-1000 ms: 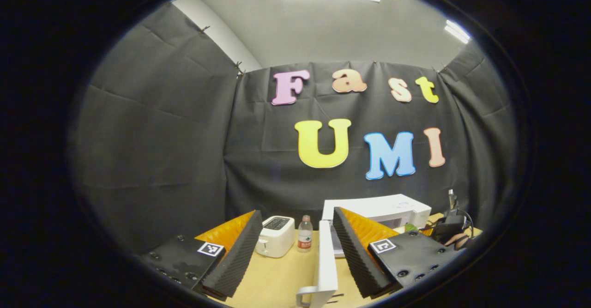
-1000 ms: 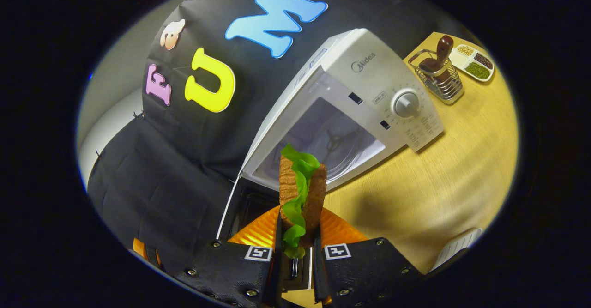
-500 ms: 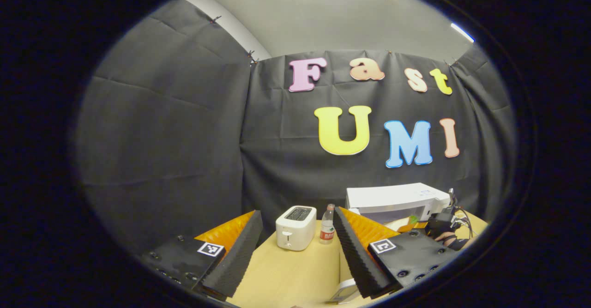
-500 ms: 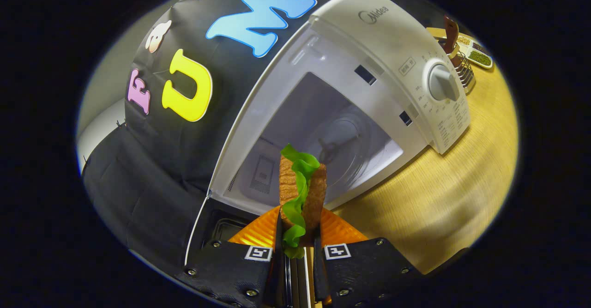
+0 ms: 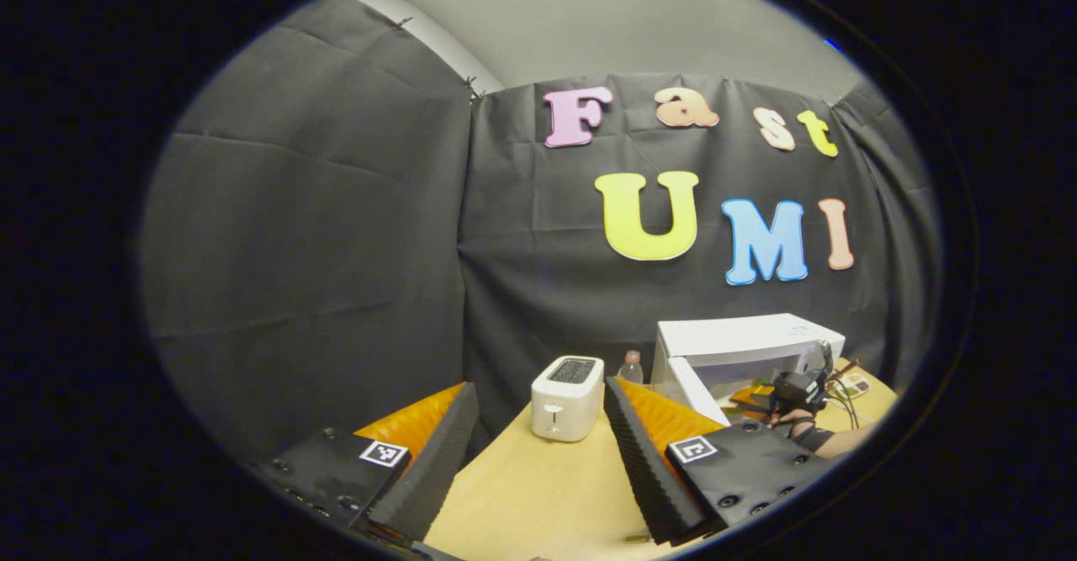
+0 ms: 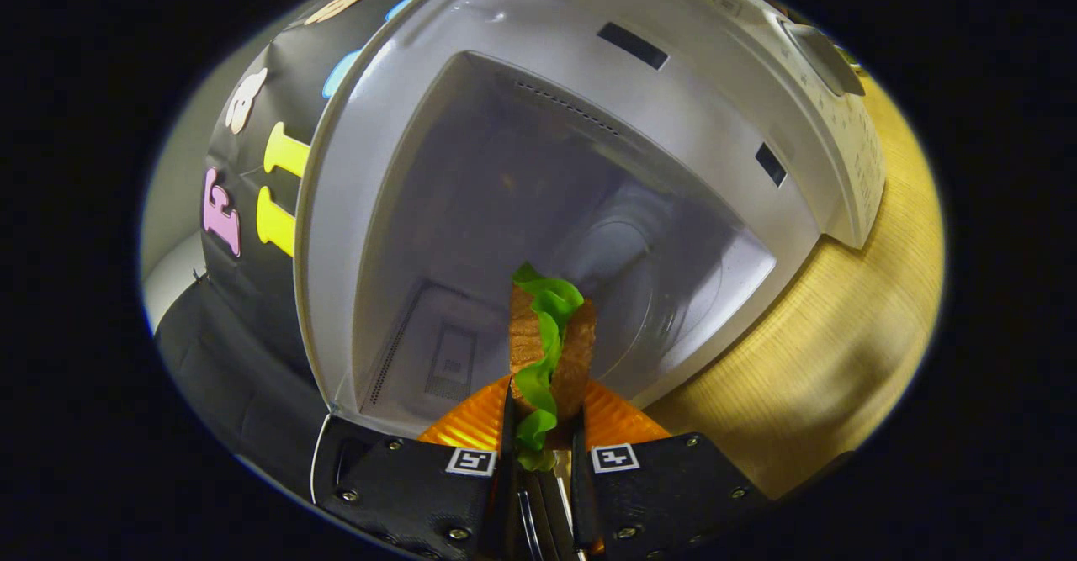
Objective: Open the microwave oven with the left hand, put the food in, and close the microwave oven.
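Open microwave (image 6: 580, 107) cavity surrounds the sandwich (image 6: 549, 351) in right claw (image 6: 543, 426)

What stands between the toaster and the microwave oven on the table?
A plastic bottle stands between the toaster and the microwave oven, as the left gripper view shows; only its upper part is visible.

Glossy white plastic microwave (image 6: 673, 82) — smooth pale wood-grain table (image 6: 824, 334) — matt, creased black cloth wall (image 5: 320, 241).

Microwave (image 6: 580, 124) cavity gapes wide ahead; toaster (image 5: 567, 385) stands well aside.
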The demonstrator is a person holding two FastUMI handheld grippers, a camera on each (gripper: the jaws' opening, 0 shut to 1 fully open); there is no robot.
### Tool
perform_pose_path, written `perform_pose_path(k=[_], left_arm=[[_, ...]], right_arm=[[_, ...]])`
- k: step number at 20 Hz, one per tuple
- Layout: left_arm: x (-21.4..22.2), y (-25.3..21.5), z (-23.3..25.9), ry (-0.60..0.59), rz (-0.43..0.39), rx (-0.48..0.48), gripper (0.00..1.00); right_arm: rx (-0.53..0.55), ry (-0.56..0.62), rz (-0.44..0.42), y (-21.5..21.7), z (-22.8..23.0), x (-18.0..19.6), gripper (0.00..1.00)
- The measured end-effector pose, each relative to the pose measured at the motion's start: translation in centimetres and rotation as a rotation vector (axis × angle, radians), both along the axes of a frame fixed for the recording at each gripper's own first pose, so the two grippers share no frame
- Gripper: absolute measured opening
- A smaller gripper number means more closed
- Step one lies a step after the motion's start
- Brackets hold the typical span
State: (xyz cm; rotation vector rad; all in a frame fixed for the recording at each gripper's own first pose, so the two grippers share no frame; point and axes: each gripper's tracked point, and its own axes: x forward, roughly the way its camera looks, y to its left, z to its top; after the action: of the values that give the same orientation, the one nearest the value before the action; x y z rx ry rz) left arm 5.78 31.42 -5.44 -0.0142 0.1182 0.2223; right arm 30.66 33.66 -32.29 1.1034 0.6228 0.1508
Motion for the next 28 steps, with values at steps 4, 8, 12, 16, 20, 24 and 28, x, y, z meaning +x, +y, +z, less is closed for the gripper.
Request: perform_pose_path(k=[4, 8, 12, 16, 20, 24, 28], left_arm=[[-0.5, 1.1, -0.3, 0.007, 0.02, 0.008, 0.97], [-0.7, 1.4, -0.3, 0.011, 0.029, 0.01, 0.96], [-0.5, 0.8, -0.4, 0.02, 0.022, 0.016, 0.97], [-0.4, -0.1, -0.1, 0.017, 0.013, 0.022, 0.97], [-0.6, -0.8, 0.5, 0.011, 0.009, 0.03, 0.96], [-0.3, -1.7, 0.6, 0.01, -0.002, 0.019, 0.97], [0.2, -2.8, -0.1, 0.008, -0.014, 0.018, 0.97]], right_arm=[[-0.012, -0.015, -0.027, 0.3, -0.5, 1.2, 0.27], [-0.084, -0.008, -0.063, -0.2, -1.4, 1.7, 0.35], [-0.182, -0.027, -0.084, -1.3, -1.7, 2.0, 0.54], [-0.266, -0.053, -0.112, -2.3, -1.0, 2.2, 0.86], [-0.448, -0.051, -0.133, -4.8, -1.1, 1.2, 0.98], [-0.62, -0.091, -0.141, -7.8, 0.7, 0.4, 0.98], [-0.637, -0.139, -0.083, -8.0, 3.4, -0.6, 0.98]])
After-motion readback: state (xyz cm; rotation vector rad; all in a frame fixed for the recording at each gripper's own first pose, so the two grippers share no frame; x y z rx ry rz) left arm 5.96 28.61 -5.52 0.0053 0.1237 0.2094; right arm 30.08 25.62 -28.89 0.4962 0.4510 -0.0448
